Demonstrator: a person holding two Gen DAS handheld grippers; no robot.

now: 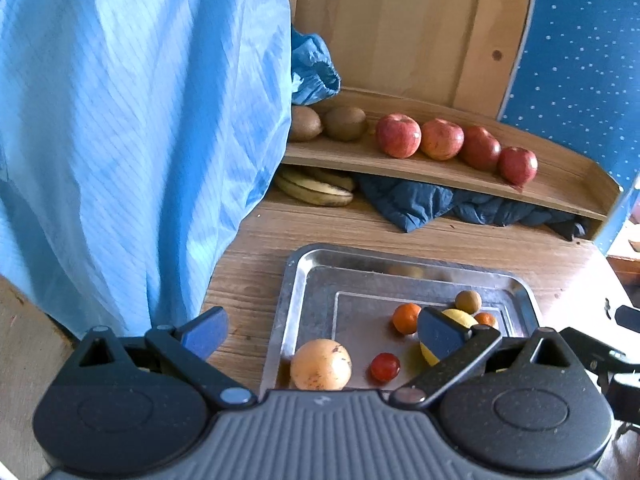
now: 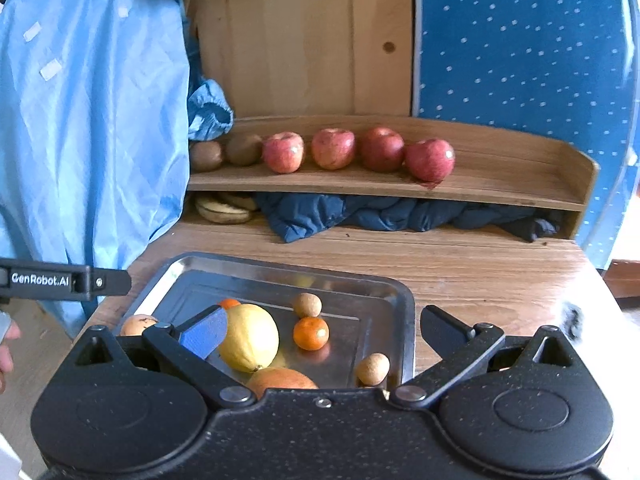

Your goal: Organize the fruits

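Lemon: lies in the metal tray, just beside the right tool's left finger pad, not yet pinched.
Lemon axis: its long axis runs from the near nub, low and toward the camera, up and away to the far-left; the nub points at the right tool.
Other tray fruit: a mandarin to its right, two small brown fruits, a second mandarin behind, a pale round fruit and a small red one at the near-left end.
Right tool: spread wide, empty, straddling the lemon and mandarin.
Left tool: spread wide and empty, poised over the tray's near-left edge; its right pad hides part of the lemon in that view.
Step in hand: picking from the tray, likely the lemon, though the wide spread makes the target uncertain.
Next move: slide right and forward so both pads flank the lemon across its short axis, then close.
Shelf: four apples in a row, two kiwis left of them; open room at its right end.
Below the shelf: bananas and a dark cloth on the counter.
Person: a light blue garment at left.
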